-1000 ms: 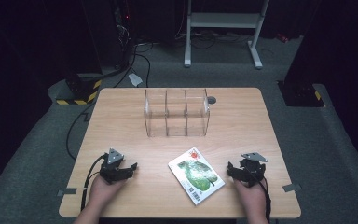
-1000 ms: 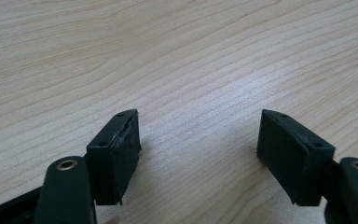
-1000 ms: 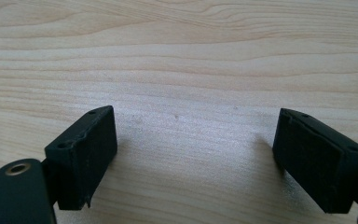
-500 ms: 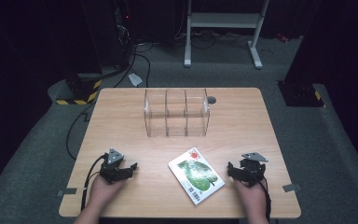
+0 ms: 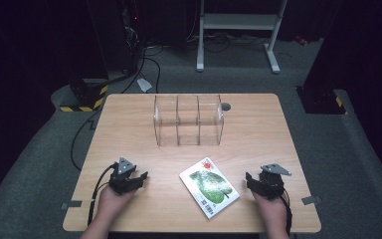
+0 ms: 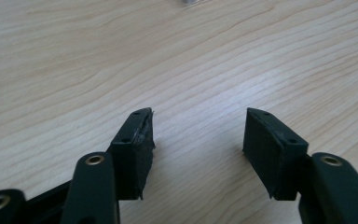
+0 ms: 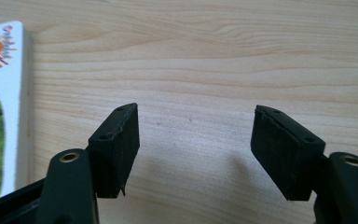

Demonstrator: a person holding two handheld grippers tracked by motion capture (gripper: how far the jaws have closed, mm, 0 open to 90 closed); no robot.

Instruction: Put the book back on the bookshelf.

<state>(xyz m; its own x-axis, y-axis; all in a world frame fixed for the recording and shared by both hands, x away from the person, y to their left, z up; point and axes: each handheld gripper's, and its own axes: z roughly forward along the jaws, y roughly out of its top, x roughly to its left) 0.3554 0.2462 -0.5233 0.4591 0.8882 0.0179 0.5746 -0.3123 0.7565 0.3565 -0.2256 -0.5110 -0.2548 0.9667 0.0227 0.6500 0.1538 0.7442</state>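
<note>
The flat white book with a green leaf cover (image 5: 209, 187) lies on the wooden tabletop (image 5: 129, 124) between the left tongs (image 5: 138, 178) and right tongs (image 5: 251, 180), both empty, parted, just narrowing.

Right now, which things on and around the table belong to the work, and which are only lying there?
Work: book lying flat on the table; clear divided rack; left gripper and right gripper, both open and empty, jaws just narrowed.
Lying about: small grey disc; white stand; floor cables.
</note>
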